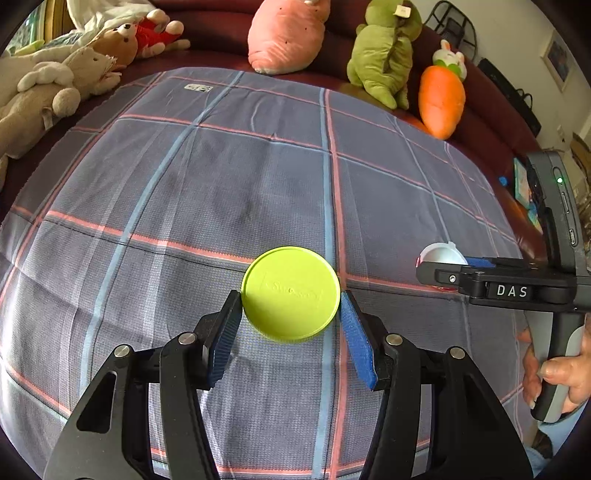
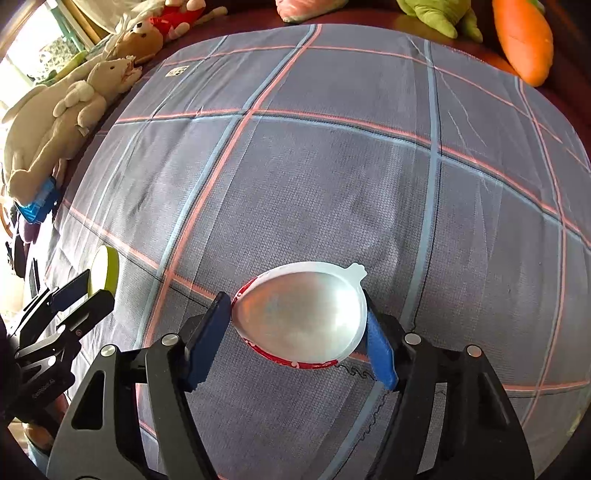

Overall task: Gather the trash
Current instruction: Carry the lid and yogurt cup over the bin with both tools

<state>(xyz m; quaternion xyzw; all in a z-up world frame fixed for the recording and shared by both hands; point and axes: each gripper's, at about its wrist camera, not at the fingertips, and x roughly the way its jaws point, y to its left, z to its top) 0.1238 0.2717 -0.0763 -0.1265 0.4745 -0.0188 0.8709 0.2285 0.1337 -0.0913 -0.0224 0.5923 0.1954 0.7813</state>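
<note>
My left gripper (image 1: 291,297) is shut on a round lime-green lid (image 1: 290,293), its blue pads touching both edges, above the plaid bed cover (image 1: 221,184). My right gripper (image 2: 297,308) is shut on a squashed white cup with a foil lid and red rim (image 2: 301,314), pinched between its pads. The right gripper and cup (image 1: 443,253) show at the right of the left wrist view. The left gripper with the green lid (image 2: 105,271) shows at the left edge of the right wrist view.
Plush toys line the dark red sofa back: beige rabbits (image 1: 55,85), a pink plush (image 1: 284,33), a green dinosaur (image 1: 384,55), an orange carrot (image 1: 441,99). A blue box (image 2: 37,205) sits at the left edge. A small label (image 1: 198,88) is on the cover.
</note>
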